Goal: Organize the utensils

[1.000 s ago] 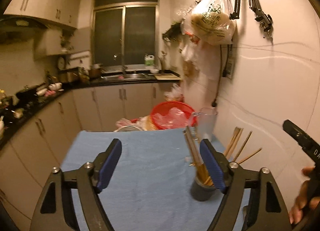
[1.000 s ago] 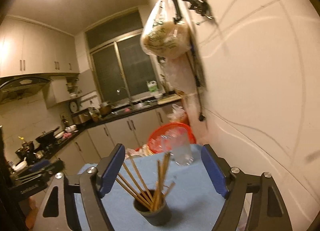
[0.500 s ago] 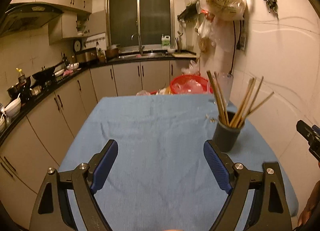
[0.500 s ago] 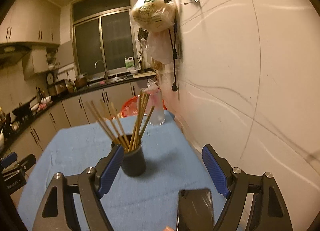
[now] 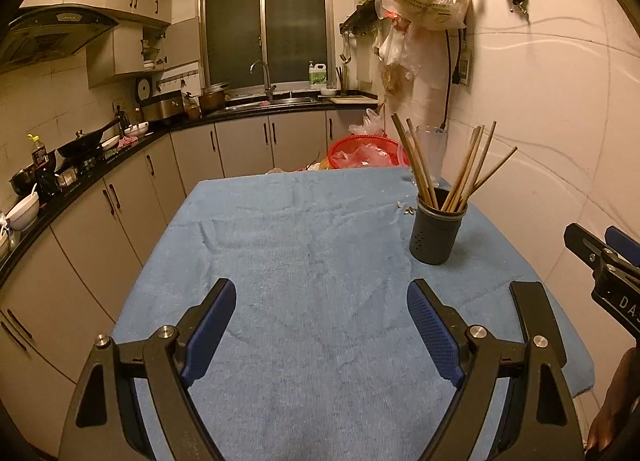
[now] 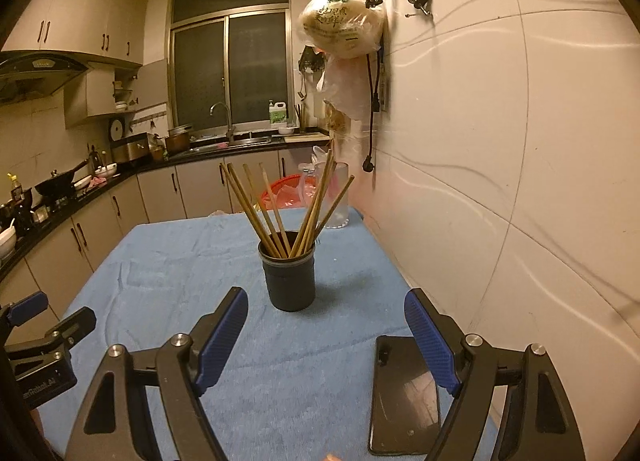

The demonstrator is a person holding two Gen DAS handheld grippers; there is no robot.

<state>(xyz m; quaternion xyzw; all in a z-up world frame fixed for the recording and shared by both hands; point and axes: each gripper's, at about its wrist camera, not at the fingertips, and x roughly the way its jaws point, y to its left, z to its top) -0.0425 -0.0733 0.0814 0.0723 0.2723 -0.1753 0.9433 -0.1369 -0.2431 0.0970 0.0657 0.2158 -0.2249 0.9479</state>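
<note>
At the left, a kitchen counter point(image 5: 100, 165) carries a wok point(image 5: 86, 139) and bowls; it runs along the wall to a sink point(image 5: 280, 101) under a dark window. The left gripper point(image 5: 322, 313) hangs above the near part of the bench point(image 5: 300, 241), which is covered with a blue towel. Its jaws stand wide apart, with only cloth between them. To the right of centre, a dark holder point(image 6: 289, 277) stands upright on the towel, with wooden chopsticks point(image 6: 280, 213) fanned out of its top. The right gripper point(image 6: 326, 325) points at the holder from the near side, jaws wide apart and clear of it; the holder sits beyond the fingertips. A dark phone point(image 6: 404, 393) lies flat on the towel under the right finger. Beyond the holder, a clear jug point(image 6: 338, 197) stands at the far edge, with a red basket point(image 6: 284, 193) behind the bench. On the right wall, a filled plastic bag point(image 6: 344, 25) hangs from a hook
</note>
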